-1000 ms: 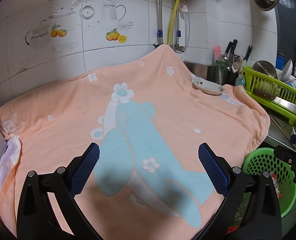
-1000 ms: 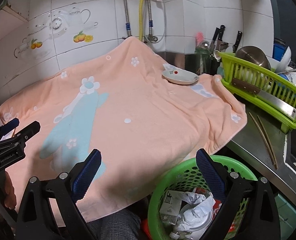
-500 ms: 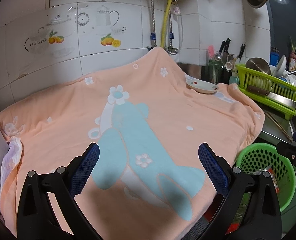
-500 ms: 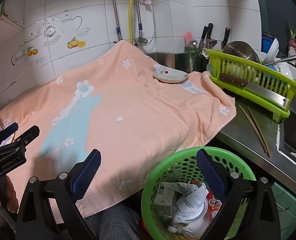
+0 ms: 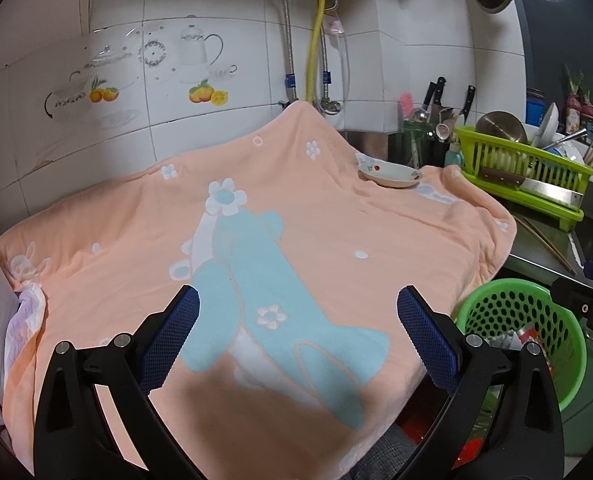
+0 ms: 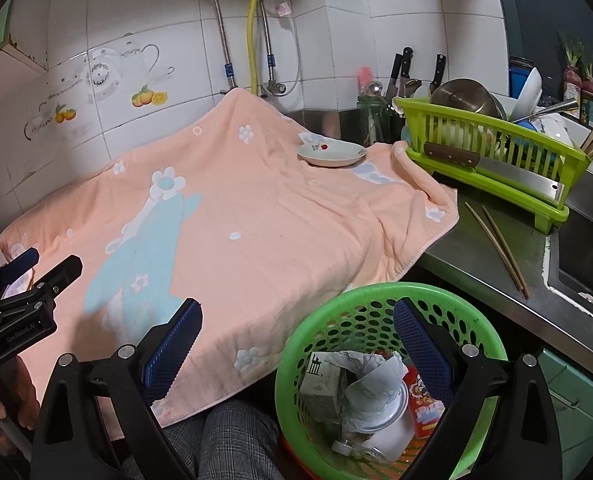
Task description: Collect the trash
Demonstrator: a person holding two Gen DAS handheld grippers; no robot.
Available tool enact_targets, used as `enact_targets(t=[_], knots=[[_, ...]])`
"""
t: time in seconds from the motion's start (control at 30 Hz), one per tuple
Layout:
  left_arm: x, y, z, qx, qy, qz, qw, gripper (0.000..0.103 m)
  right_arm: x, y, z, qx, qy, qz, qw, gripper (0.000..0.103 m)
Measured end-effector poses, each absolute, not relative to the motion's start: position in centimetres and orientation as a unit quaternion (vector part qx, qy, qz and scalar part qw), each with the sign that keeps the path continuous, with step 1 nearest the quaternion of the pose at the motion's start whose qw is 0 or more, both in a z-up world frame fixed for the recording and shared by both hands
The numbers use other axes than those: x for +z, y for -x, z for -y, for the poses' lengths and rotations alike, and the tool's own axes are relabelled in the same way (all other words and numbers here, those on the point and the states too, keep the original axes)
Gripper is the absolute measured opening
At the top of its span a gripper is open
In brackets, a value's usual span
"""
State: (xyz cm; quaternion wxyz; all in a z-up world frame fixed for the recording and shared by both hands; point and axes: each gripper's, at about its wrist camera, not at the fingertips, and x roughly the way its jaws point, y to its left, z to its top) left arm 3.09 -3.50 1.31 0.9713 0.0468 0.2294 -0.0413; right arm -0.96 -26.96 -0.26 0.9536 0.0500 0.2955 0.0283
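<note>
both hand-held grippers, left (image 5: 296,312) and right (image 6: 296,320), spread wide, holding nothing. trash (image 6: 360,392) piled in green basket (image 6: 472,324) at tabletop edge, below towel (image 6: 256,216), handy for drops.

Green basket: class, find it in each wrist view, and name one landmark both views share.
Left wrist view: green basket at the lower right, partly behind the claw's right finger.
Right wrist view: green basket at bottom centre, trash inside, behind the claw's fingers.
Shared landmark: the small plate on the peach towel.
</note>
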Motion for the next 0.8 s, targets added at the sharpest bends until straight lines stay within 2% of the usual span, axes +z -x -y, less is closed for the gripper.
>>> enact_targets(t=[0.8], knots=[[1.4,-1.9,3.9,-0.037,-0.050,-0.223,0.973,0.098,-0.1,2.5,27.5,0.023,-0.051,-0.288,0.956,0.093]])
